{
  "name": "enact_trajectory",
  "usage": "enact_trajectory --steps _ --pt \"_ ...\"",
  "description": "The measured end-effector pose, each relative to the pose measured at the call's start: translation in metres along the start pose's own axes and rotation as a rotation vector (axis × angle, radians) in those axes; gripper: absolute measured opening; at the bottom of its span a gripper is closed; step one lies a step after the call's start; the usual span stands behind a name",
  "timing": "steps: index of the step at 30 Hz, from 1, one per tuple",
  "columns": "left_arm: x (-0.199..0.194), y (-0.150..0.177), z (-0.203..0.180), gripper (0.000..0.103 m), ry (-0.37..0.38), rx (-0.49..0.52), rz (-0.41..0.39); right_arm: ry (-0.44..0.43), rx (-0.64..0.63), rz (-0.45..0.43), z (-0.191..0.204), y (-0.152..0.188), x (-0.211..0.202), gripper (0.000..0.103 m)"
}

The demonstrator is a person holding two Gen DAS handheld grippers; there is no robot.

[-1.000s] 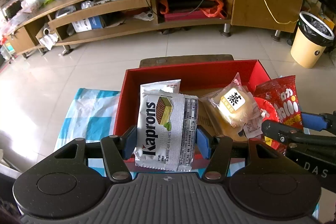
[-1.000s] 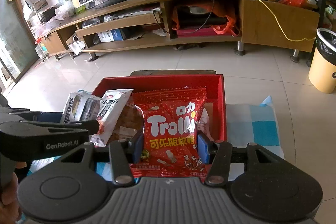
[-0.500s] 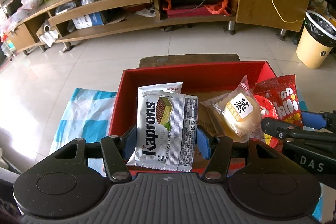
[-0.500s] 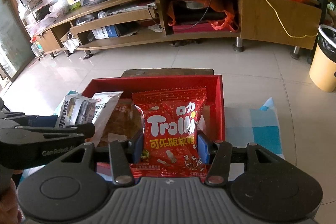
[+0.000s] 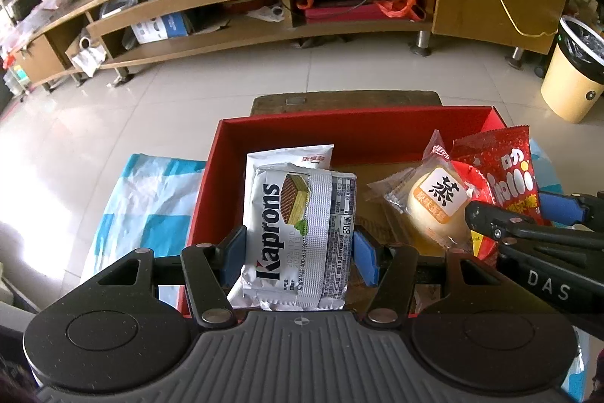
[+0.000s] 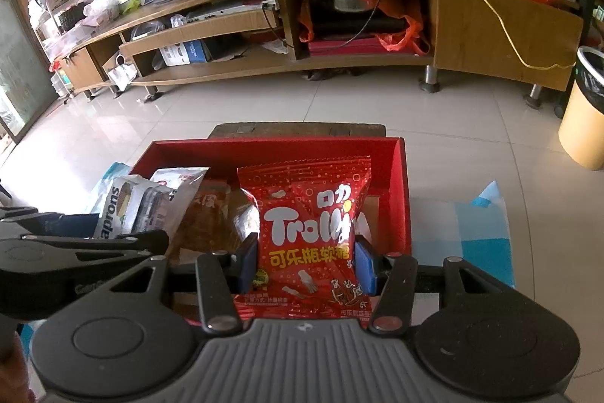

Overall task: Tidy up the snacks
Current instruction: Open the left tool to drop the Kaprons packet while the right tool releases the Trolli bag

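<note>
Red box (image 5: pixel 355 135) w/ bun pack (image 5: pixel 434 203), claws gripping wafers (image 5: pixel 298 233), gummies (image 6: pixel 309 233)

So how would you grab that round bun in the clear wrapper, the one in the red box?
Probably by the bun itself, across its round middle, coming down from above with one finger on each side. It lies flat in the red box, its top face bare. The crinkly wrapper ends are thin and would likely slip. The right gripper with its red gummy bag crowds one side, so keep clear of it.
</note>
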State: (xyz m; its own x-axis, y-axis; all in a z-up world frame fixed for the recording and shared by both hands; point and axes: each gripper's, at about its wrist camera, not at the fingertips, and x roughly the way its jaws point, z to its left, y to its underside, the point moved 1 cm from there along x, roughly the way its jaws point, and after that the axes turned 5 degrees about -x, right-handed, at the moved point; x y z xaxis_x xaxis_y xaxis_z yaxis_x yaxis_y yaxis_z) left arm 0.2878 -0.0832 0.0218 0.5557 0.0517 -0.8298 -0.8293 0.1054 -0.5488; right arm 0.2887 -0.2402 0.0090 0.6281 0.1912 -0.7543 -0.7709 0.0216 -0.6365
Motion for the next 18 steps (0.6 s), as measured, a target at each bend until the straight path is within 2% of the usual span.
enact_trajectory --steps 18 --pt "0.014 0.0 -0.007 0.066 -0.02 0.009 0.015 -0.003 -0.017 -0.017 0.001 -0.001 0.022 0.048"
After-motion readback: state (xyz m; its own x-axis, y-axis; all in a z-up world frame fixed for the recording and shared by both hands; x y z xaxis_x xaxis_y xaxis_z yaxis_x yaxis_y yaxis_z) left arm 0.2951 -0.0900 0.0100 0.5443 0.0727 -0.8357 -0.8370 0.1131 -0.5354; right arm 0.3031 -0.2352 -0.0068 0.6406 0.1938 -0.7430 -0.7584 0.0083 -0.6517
